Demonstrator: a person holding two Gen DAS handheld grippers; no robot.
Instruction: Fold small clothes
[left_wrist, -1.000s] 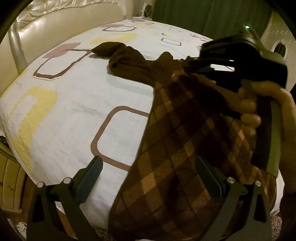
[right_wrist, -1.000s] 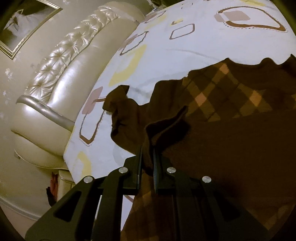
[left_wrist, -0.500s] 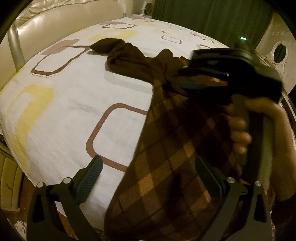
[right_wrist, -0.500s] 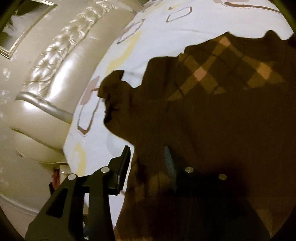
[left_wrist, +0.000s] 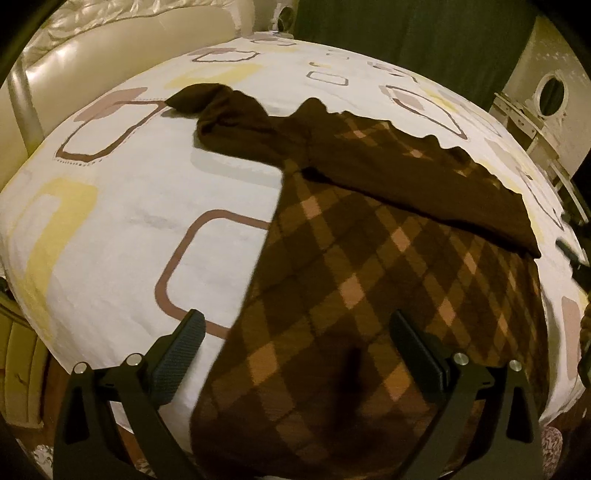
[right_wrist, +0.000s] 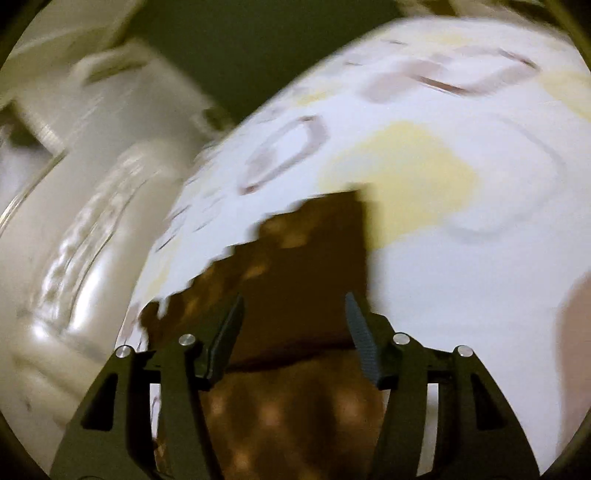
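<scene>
A brown plaid garment (left_wrist: 343, 280) lies spread on a bed (left_wrist: 122, 206) whose white sheet carries brown and yellow rounded shapes. In the left wrist view its near part runs down between the fingers of the left gripper (left_wrist: 295, 354), which stand wide apart above it: the left finger hangs over bare sheet just beside the cloth's edge, the right finger over the plaid, and neither presses on it. One plain dark sleeve (left_wrist: 417, 192) is folded across the plaid body toward the right; the other sleeve (left_wrist: 221, 114) stretches away to the far left on the sheet. The right gripper (right_wrist: 295, 332) has just been opening its jaws; they now stand apart with the dark sleeve end lying between them, and the pads do not pinch it. That view is badly smeared, so the plaid shows only as pale blotches and the cushioned headboard (right_wrist: 85, 236) at the left is a blur. The garment's nearest hem is cut off by the lower edge in both views.
</scene>
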